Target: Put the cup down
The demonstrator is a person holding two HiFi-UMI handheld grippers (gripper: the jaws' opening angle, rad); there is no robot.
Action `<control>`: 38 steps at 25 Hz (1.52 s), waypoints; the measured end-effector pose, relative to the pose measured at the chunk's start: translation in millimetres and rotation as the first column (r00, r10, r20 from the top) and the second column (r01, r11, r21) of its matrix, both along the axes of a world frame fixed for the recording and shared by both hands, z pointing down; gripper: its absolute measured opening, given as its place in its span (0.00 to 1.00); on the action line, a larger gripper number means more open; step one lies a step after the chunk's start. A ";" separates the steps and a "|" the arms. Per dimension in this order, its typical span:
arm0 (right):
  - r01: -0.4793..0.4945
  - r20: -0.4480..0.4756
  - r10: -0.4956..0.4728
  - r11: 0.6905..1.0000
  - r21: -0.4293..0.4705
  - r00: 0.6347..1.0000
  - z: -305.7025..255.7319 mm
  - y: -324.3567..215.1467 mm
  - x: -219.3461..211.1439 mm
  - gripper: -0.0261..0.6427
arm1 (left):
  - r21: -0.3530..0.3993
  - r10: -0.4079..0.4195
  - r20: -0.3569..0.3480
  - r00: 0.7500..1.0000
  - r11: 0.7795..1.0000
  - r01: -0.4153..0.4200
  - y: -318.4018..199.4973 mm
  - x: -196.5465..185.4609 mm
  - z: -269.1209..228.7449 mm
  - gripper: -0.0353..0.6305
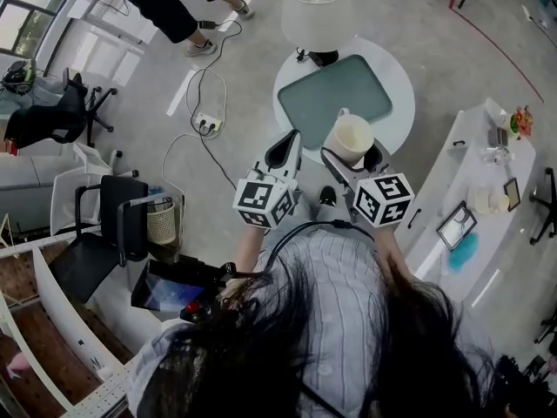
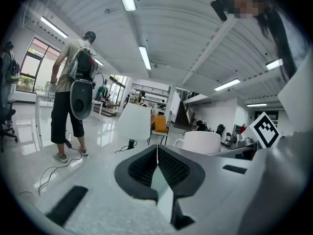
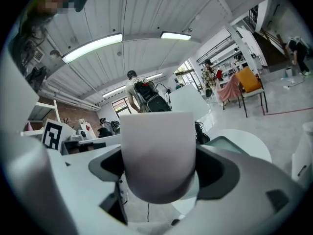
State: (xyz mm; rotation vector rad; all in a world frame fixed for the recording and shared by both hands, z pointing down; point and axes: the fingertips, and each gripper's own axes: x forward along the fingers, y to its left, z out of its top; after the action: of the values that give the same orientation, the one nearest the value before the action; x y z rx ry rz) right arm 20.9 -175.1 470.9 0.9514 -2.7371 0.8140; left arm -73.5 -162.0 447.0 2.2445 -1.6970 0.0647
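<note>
A white cup [image 1: 350, 137] with a handle is held upright in my right gripper [image 1: 352, 157], over the near edge of a round white table [image 1: 399, 85]. In the right gripper view the cup [image 3: 157, 153] fills the space between the two dark jaw pads, which press on its sides. My left gripper [image 1: 285, 150] hovers just left of it with its jaws closed together and nothing between them; in the left gripper view its pads [image 2: 157, 166] meet, and the cup [image 2: 201, 142] shows to the right. A grey-green tray [image 1: 337, 97] lies on the table beyond the cup.
A white lampshade [image 1: 314, 5] stands at the table's far side. A cable and power strip [image 1: 207, 124] lie on the floor to the left, near a person's legs [image 1: 174, 7]. A black chair [image 1: 109, 233] and wire bin [image 1: 162, 225] are lower left. A white counter [image 1: 474, 198] with small items runs at right.
</note>
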 end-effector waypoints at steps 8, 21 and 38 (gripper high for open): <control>-0.055 -0.003 0.055 0.998 -0.020 0.998 11.1 -13.5 10.5 0.68 | 0.014 0.031 0.016 0.999 0.999 -0.031 -27.3 2.9 -0.6 0.08; -0.195 -0.023 0.196 0.979 0.054 0.980 33.2 -71.9 12.0 0.68 | -0.013 0.126 -0.029 0.992 0.992 -0.127 -80.1 -3.6 13.7 0.08; -0.289 -0.200 0.279 0.957 -0.018 0.939 141.8 -188.0 7.0 0.68 | -0.083 0.332 -0.048 0.942 0.939 -0.335 -149.1 6.9 63.5 0.08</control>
State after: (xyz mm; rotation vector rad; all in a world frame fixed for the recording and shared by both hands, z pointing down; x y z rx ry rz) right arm 27.8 -363.0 612.7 1.3609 -2.4369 0.7747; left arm -66.6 -311.0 510.5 2.4255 -1.2534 0.1774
